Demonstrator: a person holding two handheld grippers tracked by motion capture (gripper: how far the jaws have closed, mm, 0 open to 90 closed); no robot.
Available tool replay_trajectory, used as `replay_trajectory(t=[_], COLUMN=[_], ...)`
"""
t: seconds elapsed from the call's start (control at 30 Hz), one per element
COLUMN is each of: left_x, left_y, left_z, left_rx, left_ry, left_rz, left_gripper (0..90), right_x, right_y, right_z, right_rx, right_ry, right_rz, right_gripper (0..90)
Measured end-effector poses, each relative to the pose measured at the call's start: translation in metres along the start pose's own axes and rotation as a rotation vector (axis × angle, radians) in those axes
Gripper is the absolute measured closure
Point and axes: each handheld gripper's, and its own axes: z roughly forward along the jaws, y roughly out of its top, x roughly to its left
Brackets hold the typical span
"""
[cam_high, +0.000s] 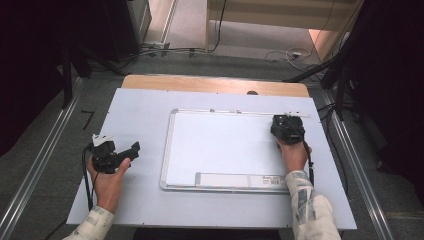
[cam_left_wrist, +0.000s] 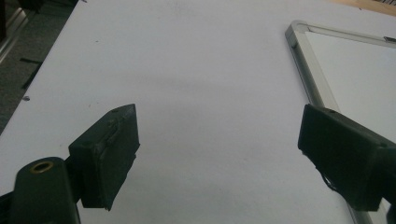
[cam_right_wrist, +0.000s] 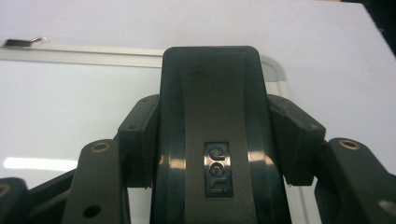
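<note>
Black plastic eraser (cam_right_wrist: 210, 135), probably light, stiff and a little slick, sits clamped by its sides in the right tool (cam_high: 287, 127) over the whiteboard's (cam_high: 220, 145) far right corner, while the left tool (cam_high: 116, 154) rests released.

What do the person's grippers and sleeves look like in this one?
Both grippers are black, each with two blocky jaws. The left gripper carries a pale plate on top and trails a black cable; brass-ringed holes mark its jaw arms. The right gripper also trails a black cable along the hand. Both sleeves are light fabric with a faint mottled pattern.
</note>
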Motion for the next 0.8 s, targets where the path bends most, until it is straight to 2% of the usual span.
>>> replay_trajectory(t=[0.07, 0.13, 0.3, 0.33, 0.4, 0.5, 0.6, 0.8], left_x=[0.000, 0.000, 0.000, 0.000, 0.001, 0.001, 0.001, 0.001], left_y=[0.000, 0.000, 0.000, 0.000, 0.000, 0.000, -0.001, 0.000], left_z=[0.000, 0.000, 0.001, 0.001, 0.000, 0.001, 0.000, -0.001], left_rx=[0.000, 0.000, 0.002, 0.002, 0.001, 0.001, 0.001, -0.002], left_ry=[0.002, 0.003, 0.006, 0.006, 0.005, 0.006, 0.005, 0.005], left_rz=[-0.001, -0.001, -0.002, -0.001, -0.003, -0.004, -0.003, -0.004], left_gripper=[12.9, 12.9, 12.8, 12.8, 12.8, 12.8, 12.8, 12.8], right_x=[-0.004, -0.008, -0.008, -0.008, -0.010, -0.010, -0.010, -0.018], right_y=[0.002, 0.004, 0.009, 0.008, 0.008, 0.007, 0.007, 0.004], right_z=[0.004, 0.008, 0.017, 0.021, 0.023, 0.024, 0.021, 0.005], right_rx=[0.009, 0.011, 0.032, 0.050, 0.038, 0.039, 0.021, -0.035], right_ry=[-0.015, -0.010, -0.029, -0.024, -0.013, -0.010, -0.011, 0.056], right_rz=[0.008, 0.018, 0.002, 0.004, 0.032, 0.018, -0.018, 0.003], right_gripper=[37.9, 37.9, 37.8, 37.8, 37.7, 37.0, 33.7, 28.1])
